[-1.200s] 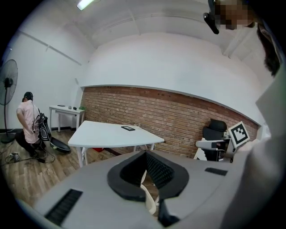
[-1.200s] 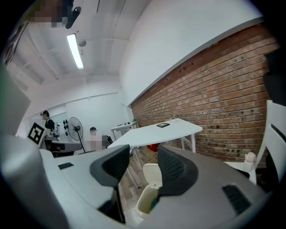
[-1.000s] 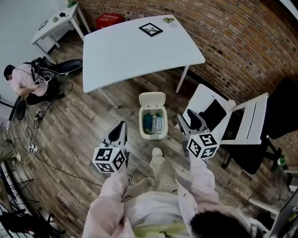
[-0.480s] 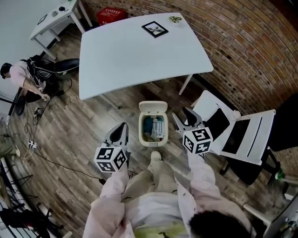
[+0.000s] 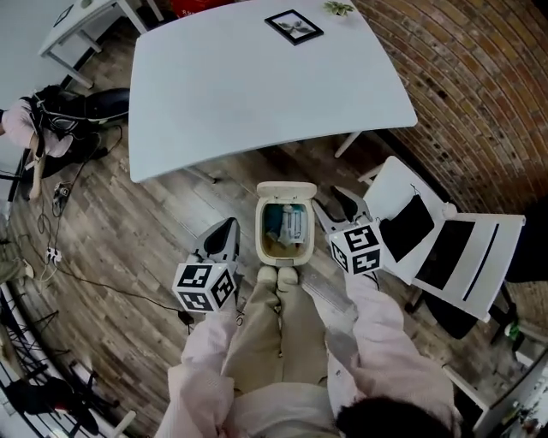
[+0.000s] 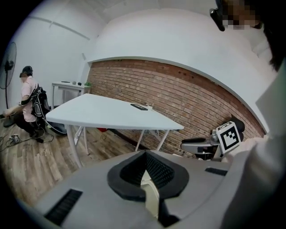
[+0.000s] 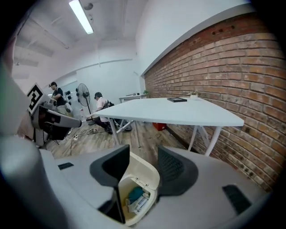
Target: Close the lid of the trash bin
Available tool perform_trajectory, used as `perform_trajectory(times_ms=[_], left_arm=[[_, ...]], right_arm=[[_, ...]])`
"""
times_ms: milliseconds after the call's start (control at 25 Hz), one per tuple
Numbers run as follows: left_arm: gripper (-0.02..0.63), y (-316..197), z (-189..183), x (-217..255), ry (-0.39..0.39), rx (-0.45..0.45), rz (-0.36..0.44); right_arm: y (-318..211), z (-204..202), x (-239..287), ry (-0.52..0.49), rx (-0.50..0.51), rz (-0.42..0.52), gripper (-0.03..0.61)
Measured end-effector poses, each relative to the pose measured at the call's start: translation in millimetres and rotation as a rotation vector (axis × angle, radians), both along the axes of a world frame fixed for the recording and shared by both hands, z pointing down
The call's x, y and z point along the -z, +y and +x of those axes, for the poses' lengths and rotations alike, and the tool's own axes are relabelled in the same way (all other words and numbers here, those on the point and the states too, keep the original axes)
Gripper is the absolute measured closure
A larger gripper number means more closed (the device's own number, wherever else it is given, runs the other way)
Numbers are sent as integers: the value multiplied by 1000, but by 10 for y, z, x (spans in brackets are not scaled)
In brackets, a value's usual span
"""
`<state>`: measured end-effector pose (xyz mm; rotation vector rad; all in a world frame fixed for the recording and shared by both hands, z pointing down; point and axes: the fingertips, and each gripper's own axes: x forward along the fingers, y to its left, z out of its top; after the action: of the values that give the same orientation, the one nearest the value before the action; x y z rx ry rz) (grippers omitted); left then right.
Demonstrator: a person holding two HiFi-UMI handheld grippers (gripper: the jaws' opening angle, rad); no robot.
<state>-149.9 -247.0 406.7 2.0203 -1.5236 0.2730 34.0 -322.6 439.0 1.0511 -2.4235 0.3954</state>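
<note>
A cream trash bin (image 5: 295,253) stands on the wood floor just in front of my feet, its lid (image 5: 286,190) swung up and back. Blue and white rubbish shows inside. My left gripper (image 5: 228,225) hangs shut and empty to the bin's left, a little apart from it. To the bin's right, beside the raised lid, my right gripper (image 5: 330,199) is open with nothing held. The right gripper view looks between the spread jaws of the right gripper (image 7: 143,150) onto the open bin (image 7: 129,214) and its lid (image 7: 142,173). The left gripper (image 6: 145,154) shows its pads meeting.
A white table (image 5: 257,81) with a framed picture (image 5: 294,26) stands right behind the bin. Close on the right is a white folding chair (image 5: 411,224), with the brick wall (image 5: 479,103) behind it. A person (image 5: 30,128) crouches by cables at far left.
The view has closed in on the bin. It now lies directly between the two grippers, and the right gripper has come up beside the raised lid. The lid stays open.
</note>
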Motion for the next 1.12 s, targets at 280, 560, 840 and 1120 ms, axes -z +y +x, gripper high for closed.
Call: perform_trajectory(times_ms=[280,560,840,1120], left_arm=[[621,-289,-17,-559,6,-28,-55],[621,-346,-84,-1073,19,-12,-104],[621,-301,-76,-1447,22,-23,-141],[621,-309,-46,-1536,35,-29,-149]], right_arm=[[-269,-163,-629,135,108,6,397],[-377,-266,-1129,248,220,29,397],[-394,-310,-1507,349,320,45,397],[-385,-293,-1691,430,359,8,397]])
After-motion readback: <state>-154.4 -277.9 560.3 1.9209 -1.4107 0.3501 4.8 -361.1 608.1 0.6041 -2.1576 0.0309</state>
